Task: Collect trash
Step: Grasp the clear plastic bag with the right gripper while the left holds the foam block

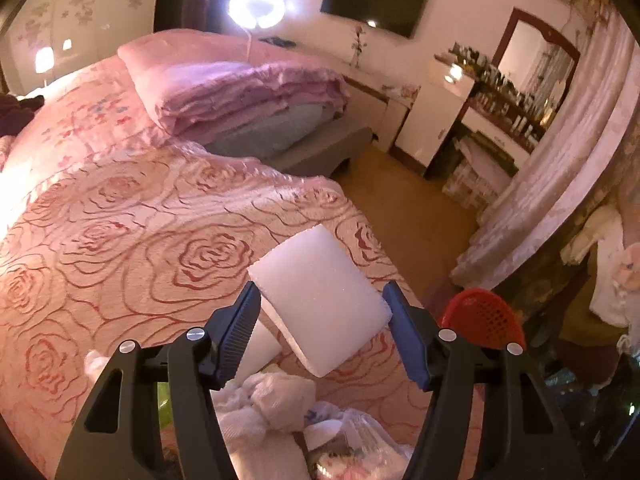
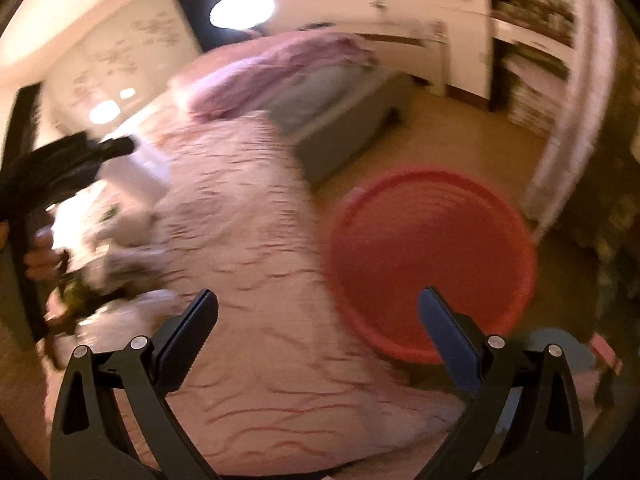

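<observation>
White foam block (image 1: 320, 300), one in number, sits between the two fingers of your left gripper (image 1: 324, 312); both pads appear to touch its edges, so it is gripped, raised above the bed (image 1: 120, 220). Below it, near the lower edge of the left wrist view, lies one heap of crumpled white trash (image 1: 280, 412), tissue and plastic wrapping mixed, too tangled to count by piece. One red basket (image 1: 484, 316) with a perforated wall shows just right of the left gripper, beyond the bed's edge.

Your right gripper (image 2: 318, 320) has its two fingers spread wide apart with nothing between them. In its blurred view the same single red basket (image 2: 432, 260) stands on the floor beside the bed (image 2: 248, 240), just ahead of the right-hand finger. The left gripper (image 2: 72, 168) shows at the far left above the trash heap (image 2: 116, 248).

Surroundings: one folded pink quilt (image 1: 248, 96) at the far end of the bed, one wall-mounted screen (image 1: 372, 0), one ring lamp (image 1: 256, 6), one dresser mirror (image 1: 536, 56) and pale curtains (image 1: 560, 184) on the right.
</observation>
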A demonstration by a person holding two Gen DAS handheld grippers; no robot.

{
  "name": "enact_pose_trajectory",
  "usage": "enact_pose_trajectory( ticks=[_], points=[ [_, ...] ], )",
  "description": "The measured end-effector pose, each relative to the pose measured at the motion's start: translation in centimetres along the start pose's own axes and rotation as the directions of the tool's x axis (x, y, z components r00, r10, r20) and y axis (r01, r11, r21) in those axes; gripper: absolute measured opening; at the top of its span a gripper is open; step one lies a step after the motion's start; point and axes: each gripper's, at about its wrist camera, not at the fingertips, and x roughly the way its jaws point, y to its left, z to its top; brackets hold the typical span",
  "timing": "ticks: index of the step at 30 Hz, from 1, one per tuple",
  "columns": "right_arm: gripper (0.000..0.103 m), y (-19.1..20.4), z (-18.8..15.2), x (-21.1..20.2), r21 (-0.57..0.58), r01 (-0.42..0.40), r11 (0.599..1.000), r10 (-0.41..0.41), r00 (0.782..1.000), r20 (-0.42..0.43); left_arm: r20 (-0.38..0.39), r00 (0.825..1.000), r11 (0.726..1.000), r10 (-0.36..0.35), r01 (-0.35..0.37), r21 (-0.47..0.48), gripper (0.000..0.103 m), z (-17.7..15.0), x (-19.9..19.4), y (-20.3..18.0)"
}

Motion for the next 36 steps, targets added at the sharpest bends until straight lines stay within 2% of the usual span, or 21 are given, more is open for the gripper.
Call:
enact_pose_trajectory(
  ticks=[3,6,8,10,15,18,20,21,22,25,26,31,36],
  points=[
    [0.097,3.2,0.0,-0.4,-0.105,-0.108,0.989,0.108,0.994,-0.001,0.05,0.998,1.0,0.028,-0.028,0.01,0.061,-0.1,-2.1,-0.1],
    [0.097,6.2,-0.2,-0.6,-0.188,-0.221,0.957,0.218,0.975,-0.033,0.093,0.995,0.999,0.046,-0.048,0.016,0.061,-0.2,-4.1,0.1],
    [0.097,8.0,-0.3,-0.6,-0.227,-0.284,0.932,0.276,0.959,-0.065,0.116,0.992,0.999,0.051,-0.053,0.014,0.061,-0.4,-5.3,0.3],
    [0.097,10.1,-0.7,-0.3,-0.276,-0.313,0.909,0.295,0.95,-0.107,0.127,0.991,0.999,0.05,-0.051,0.008,0.061,-0.6,-6.1,0.7],
    [0.097,13.4,-1.9,1.4,-0.352,-0.297,0.888,0.25,0.953,-0.172,0.141,0.989,0.999,0.052,-0.05,-0.017,0.061,-1.5,-7.3,1.9],
    [0.095,13.3,-2.4,2.1,-0.36,-0.269,0.893,0.218,0.96,-0.176,0.148,0.988,0.999,0.046,-0.043,-0.026,0.061,-2.0,-7.8,2.5],
    [0.081,13.4,-2.6,2.2,-0.363,-0.28,0.888,0.225,0.956,-0.187,0.156,0.987,0.999,0.039,-0.035,-0.029,0.061,-2.2,-8.1,2.8],
    [0.076,13.8,-2.7,2.6,-0.373,-0.29,0.882,0.228,0.952,-0.202,0.16,0.987,0.999,0.035,-0.03,-0.03,0.061,-2.4,-8.2,2.9],
    [0.067,14.0,-2.6,3.2,-0.376,-0.294,0.879,0.227,0.95,-0.214,0.163,0.986,0.999,0.03,-0.026,-0.03,0.061,-2.5,-8.3,2.9],
    [0.055,13.8,-2.8,3.4,-0.358,-0.315,0.879,0.239,0.941,-0.24,0.166,0.986,0.999,0.023,-0.018,-0.03,0.061,-2.9,-8.4,3.1],
    [0.046,13.8,-2.8,3.2,-0.357,-0.315,0.88,0.24,0.941,-0.238,0.165,0.986,0.999,0.021,-0.016,-0.03,0.061,-3.0,-8.5,3.0],
    [0.04,12.6,-2.5,1.9,-0.334,-0.304,0.892,0.24,0.946,-0.218,0.159,0.987,1.0,0.015,-0.012,-0.021,0.061,-3.5,-8.6,2.3],
    [0.04,10.2,-1.8,0.0,-0.288,-0.276,0.917,0.232,0.957,-0.176,0.158,0.987,1.0,0.006,-0.006,-0.001,0.061,-3.7,-8.7,1.2]
  ],
)
